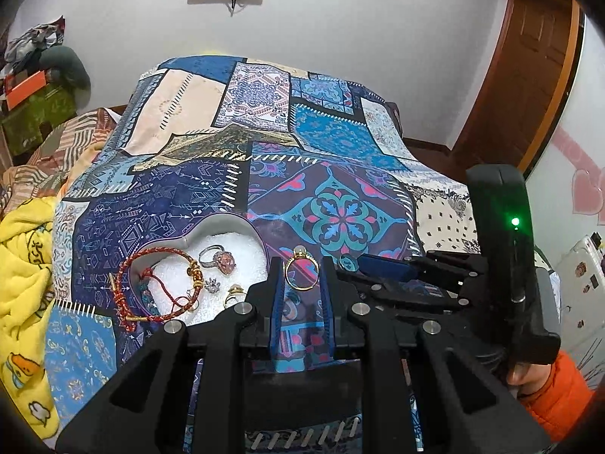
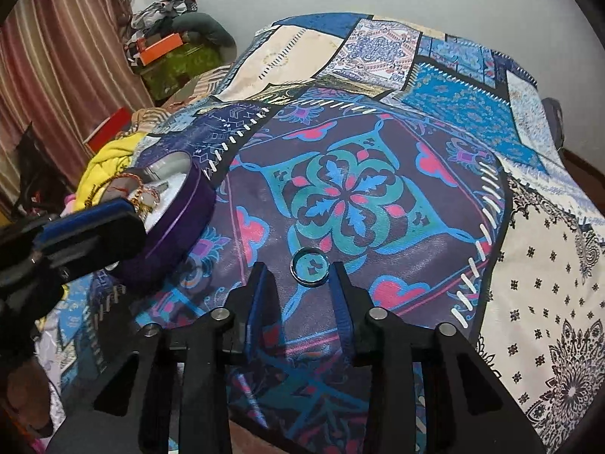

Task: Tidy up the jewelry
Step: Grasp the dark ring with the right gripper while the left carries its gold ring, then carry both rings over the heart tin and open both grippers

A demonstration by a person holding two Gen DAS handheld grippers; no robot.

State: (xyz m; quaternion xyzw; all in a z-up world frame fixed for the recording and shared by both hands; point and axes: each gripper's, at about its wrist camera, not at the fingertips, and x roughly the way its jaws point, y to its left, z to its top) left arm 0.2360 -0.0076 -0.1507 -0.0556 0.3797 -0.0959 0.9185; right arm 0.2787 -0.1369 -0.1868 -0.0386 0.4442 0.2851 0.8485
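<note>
A purple heart-shaped box (image 1: pixel 261 244) with white lining holds a pink-stone ring (image 1: pixel 221 261), a red and gold cord bracelet (image 1: pixel 151 283), a small silver piece (image 1: pixel 213 285) and a gold ring (image 1: pixel 234 292). My left gripper (image 1: pixel 300 276) is open around a gold pearl ring (image 1: pixel 301 272) lying on the patchwork cloth beside the box. My right gripper (image 2: pixel 298 276) is open, its tips on either side of a silver band ring (image 2: pixel 310 266) on the cloth. The band ring (image 1: pixel 348 263) and the right gripper also show in the left wrist view. The box (image 2: pixel 181 204) sits left in the right wrist view.
The patchwork cloth (image 1: pixel 340 174) covers a raised surface. A yellow blanket (image 1: pixel 22 249) lies at the left. A green box with an orange item (image 2: pixel 166 53) and clothes stand at the back left. A wooden door (image 1: pixel 529 75) is at the right.
</note>
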